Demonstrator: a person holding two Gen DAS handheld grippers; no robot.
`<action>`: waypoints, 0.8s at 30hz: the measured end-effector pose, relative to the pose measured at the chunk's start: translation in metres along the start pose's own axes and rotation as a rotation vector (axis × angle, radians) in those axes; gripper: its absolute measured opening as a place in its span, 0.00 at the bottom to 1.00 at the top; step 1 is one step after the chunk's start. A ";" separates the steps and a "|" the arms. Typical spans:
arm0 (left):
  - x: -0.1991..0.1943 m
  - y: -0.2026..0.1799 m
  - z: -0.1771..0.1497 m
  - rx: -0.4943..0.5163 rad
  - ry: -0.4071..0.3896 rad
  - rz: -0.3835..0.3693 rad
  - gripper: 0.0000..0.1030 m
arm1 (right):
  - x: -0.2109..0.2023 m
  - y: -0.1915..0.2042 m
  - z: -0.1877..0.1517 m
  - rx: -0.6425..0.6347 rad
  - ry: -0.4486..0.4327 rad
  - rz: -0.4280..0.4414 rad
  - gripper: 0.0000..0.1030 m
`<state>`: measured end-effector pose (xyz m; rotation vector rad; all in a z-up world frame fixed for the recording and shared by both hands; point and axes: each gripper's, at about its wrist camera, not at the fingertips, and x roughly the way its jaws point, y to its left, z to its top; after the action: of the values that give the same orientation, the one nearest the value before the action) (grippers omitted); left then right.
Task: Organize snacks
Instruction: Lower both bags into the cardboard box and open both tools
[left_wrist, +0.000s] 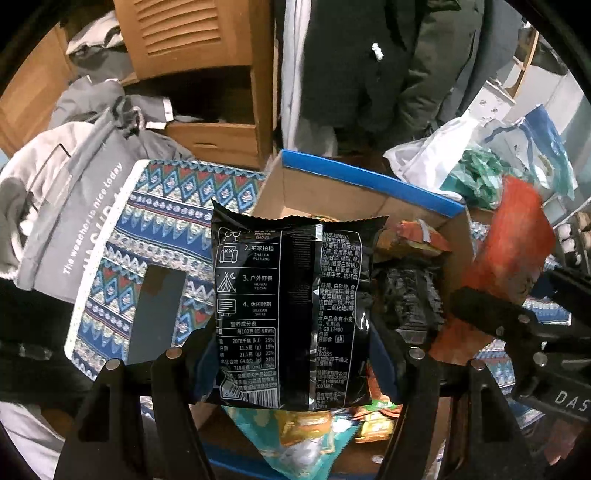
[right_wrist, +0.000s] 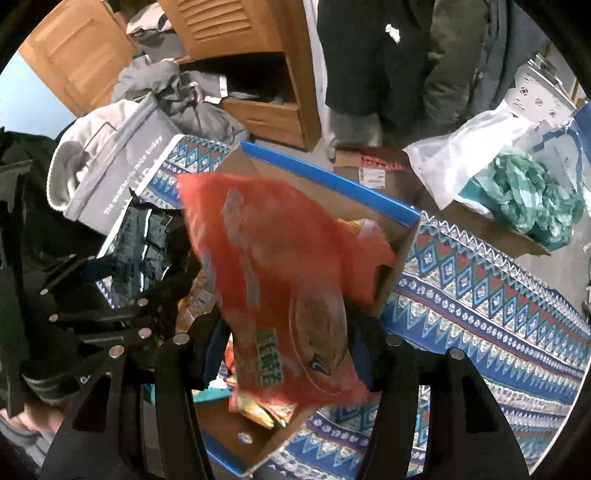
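Observation:
My left gripper (left_wrist: 291, 350) is shut on a black snack packet (left_wrist: 291, 295) with white print, held upright over an open cardboard box (left_wrist: 332, 195) with a blue rim. Several snack packets lie in the box, among them a teal one (left_wrist: 295, 443). The right gripper (right_wrist: 286, 350) stands over the same box (right_wrist: 391, 273). A red-orange snack packet (right_wrist: 280, 280) hangs blurred between its jaws while the fingers look sharp, so it seems loose. The left wrist view shows that red packet (left_wrist: 509, 251) at the right, and the right wrist view shows the black packet (right_wrist: 140, 243) at the left.
The box rests on a blue patterned cloth (right_wrist: 480, 295). A grey hoodie (left_wrist: 74, 206) and a dark phone (left_wrist: 155, 314) lie to the left. A white plastic bag with green contents (right_wrist: 524, 192) sits at the right. A person in a dark coat (left_wrist: 369, 74) stands behind, beside a wooden cabinet (left_wrist: 207, 55).

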<state>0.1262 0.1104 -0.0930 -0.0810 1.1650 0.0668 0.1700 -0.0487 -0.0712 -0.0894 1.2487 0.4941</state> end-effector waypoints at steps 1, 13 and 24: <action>0.000 0.001 0.000 0.002 0.002 0.011 0.69 | 0.001 0.001 0.001 0.001 0.000 -0.011 0.61; -0.020 0.017 -0.005 -0.083 -0.014 -0.050 0.76 | -0.012 0.000 0.001 -0.004 -0.058 -0.025 0.68; -0.058 0.018 -0.016 -0.124 -0.062 -0.061 0.77 | -0.050 0.001 -0.016 -0.029 -0.115 -0.077 0.74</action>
<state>0.0873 0.1259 -0.0461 -0.2224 1.0952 0.0871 0.1444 -0.0685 -0.0298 -0.1312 1.1218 0.4442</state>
